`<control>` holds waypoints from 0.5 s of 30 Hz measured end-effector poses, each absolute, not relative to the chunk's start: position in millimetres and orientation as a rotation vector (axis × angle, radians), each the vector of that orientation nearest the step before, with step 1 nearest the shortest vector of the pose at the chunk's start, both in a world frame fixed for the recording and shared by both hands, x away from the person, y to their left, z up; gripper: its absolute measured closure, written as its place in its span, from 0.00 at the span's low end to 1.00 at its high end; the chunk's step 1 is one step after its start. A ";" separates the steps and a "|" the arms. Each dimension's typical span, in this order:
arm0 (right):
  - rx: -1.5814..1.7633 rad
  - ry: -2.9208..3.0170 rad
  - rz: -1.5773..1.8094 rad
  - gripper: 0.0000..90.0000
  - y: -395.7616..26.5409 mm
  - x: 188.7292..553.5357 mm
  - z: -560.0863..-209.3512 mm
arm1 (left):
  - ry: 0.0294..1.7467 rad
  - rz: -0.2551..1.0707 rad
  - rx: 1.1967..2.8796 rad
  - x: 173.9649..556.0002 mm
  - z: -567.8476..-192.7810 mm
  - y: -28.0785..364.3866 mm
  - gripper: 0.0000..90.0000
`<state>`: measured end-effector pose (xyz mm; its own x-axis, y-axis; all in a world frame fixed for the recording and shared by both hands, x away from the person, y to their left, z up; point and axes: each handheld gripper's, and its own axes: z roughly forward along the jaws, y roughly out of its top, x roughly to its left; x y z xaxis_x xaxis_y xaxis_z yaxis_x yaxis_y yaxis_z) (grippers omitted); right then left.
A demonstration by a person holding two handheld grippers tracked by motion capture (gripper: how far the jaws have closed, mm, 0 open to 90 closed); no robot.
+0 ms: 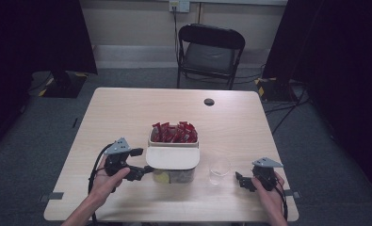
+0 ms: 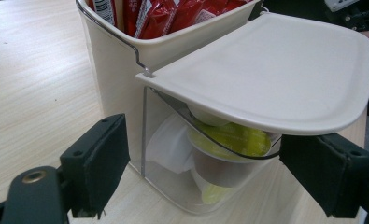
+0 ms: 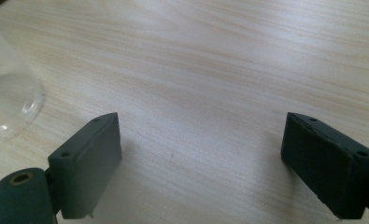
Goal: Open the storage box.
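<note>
On the wooden tabletop (image 1: 127,113): both tongs open.
My left tongs (image 1: 143,162) flank the cream lidded dispenser box (image 1: 173,157); a clear plastic cup (image 1: 219,169) separates my empty right tongs (image 1: 240,181).

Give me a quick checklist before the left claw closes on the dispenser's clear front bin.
1. Left claw open: ok, jaws spread wide.
2. Clear bin between its jaws: ok, the bin sits in the gap, not yet touched.
3. Capsules in the bin: ok, several show under the white lid.
4. Red sachets settled in the rear compartment: ok, upright, none spilled.
5. Right claw free: ok, open over bare table.
6. Glass cup upright and clear of the dispenser: ok; whether it is empty, cannot tell.
</note>
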<state>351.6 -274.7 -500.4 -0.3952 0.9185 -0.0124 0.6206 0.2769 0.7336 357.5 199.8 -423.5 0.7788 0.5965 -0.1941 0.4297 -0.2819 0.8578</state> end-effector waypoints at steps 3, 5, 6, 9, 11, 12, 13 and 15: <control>1.384 2.115 0.914 0.13 -274.7 351.6 -500.4 | 0.777 0.199 1.924 359.5 -420.4 199.7 0.17; 1.385 2.115 0.914 0.13 -274.7 351.6 -500.4 | 0.772 0.199 1.929 361.9 -417.3 199.2 0.17; 1.385 2.115 0.914 0.13 -274.7 351.6 -500.4 | 0.772 0.199 1.929 361.9 -417.3 199.2 0.17; 1.384 2.115 0.914 0.13 -274.7 351.6 -500.4 | 0.776 0.197 1.920 364.4 -413.4 197.9 0.17; 1.384 2.115 0.914 0.13 -274.7 351.6 -500.4 | 0.777 0.199 1.920 365.3 -412.2 197.7 0.17; 1.384 2.116 0.913 0.13 -274.8 351.6 -500.5 | 0.776 0.199 1.917 366.0 -411.0 196.8 0.17; 1.384 2.116 0.913 0.13 -274.8 351.5 -500.4 | 0.773 0.207 1.928 366.6 -409.6 196.6 0.17; 1.384 2.115 0.914 0.13 -274.7 351.5 -500.4 | 0.771 0.210 1.931 368.0 -407.9 196.1 0.17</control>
